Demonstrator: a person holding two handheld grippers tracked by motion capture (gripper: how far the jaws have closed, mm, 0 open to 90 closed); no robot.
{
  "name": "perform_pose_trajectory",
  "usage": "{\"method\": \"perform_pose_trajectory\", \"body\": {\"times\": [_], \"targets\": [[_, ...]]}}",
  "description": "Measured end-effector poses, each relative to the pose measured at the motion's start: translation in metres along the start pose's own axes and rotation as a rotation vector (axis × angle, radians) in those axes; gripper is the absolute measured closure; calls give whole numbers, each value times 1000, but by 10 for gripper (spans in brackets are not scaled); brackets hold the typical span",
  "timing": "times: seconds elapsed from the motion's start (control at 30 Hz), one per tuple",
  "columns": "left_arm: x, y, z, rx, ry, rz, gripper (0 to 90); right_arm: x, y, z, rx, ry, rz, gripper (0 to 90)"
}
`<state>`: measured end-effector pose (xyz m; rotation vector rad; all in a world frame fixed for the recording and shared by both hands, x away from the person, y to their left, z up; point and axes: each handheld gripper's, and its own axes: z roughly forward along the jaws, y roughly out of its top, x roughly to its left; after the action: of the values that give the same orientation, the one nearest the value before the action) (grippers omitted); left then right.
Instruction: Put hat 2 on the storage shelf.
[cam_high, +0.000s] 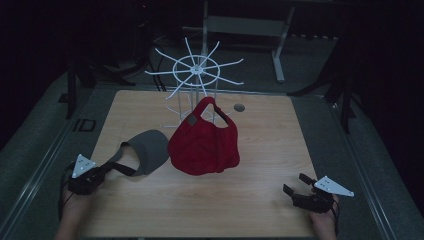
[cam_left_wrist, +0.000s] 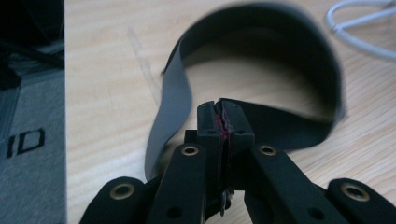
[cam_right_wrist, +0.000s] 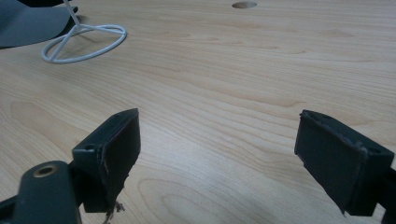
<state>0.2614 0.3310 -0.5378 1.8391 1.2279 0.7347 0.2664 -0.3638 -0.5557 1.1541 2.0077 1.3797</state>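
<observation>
The left tool (cam_high: 98, 172) sits at about 8 o'clock on the tabletop (cam_high: 260, 150), its jaws pressed together on the back strap of the grey cap (cam_high: 148, 150). In the left gripper view that strap (cam_left_wrist: 261, 123) is pinched flat between the pads, likely because the thin band is the easiest part to grip and lets the cap be lifted without crushing its body. The cap lies just beyond the tool, toward 9 o'clock of the table's middle, its edge touching or just beside the red cap (cam_high: 205, 142).

The right tool (cam_high: 296, 190) rests at about 4 o'clock, jaws spread wide and holding nothing; in the right gripper view bare wood shows between the pads (cam_right_wrist: 114, 154). It seems to wait in reserve, well apart from both caps.

At 12 o'clock stands a white wire rack (cam_high: 197, 67) with spokes, which the red cap leans against; hanging caps there looks to be the aim.
</observation>
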Motion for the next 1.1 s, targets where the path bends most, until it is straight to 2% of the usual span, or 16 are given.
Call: {"method": "perform_pose_trajectory", "body": {"times": [0.17,0.3,0.33,0.37,0.47,0.67,0.8,0.9,1.03,1.1], "targets": [[-2,17,-14,-61,-7,39,886,0,0,-1,-14,-20,1,142],[-9,33,-21,-112,-16,69,887,-1,0,-1,-19,-18,9,142],[-11,37,-22,-123,-29,73,887,-1,0,-2,-22,-16,12,142],[-13,41,-23,-134,-20,85,887,-2,-1,-2,-25,-15,13,142],[-18,53,-26,-162,-29,107,887,-3,-1,-2,-31,-14,21,142],[-26,77,-31,-216,-75,139,886,-3,-1,-3,-37,-14,25,142],[-34,92,-38,-260,-80,172,886,-4,-1,-4,-43,-15,29,143],[-34,104,-43,-291,-86,182,886,-5,-1,-4,-42,-10,32,142],[-32,122,-51,-347,-107,168,886,-5,-2,-4,-48,-7,35,142],[-31,130,-54,-365,-108,173,886,-5,-2,-5,-50,-6,41,143]]}}
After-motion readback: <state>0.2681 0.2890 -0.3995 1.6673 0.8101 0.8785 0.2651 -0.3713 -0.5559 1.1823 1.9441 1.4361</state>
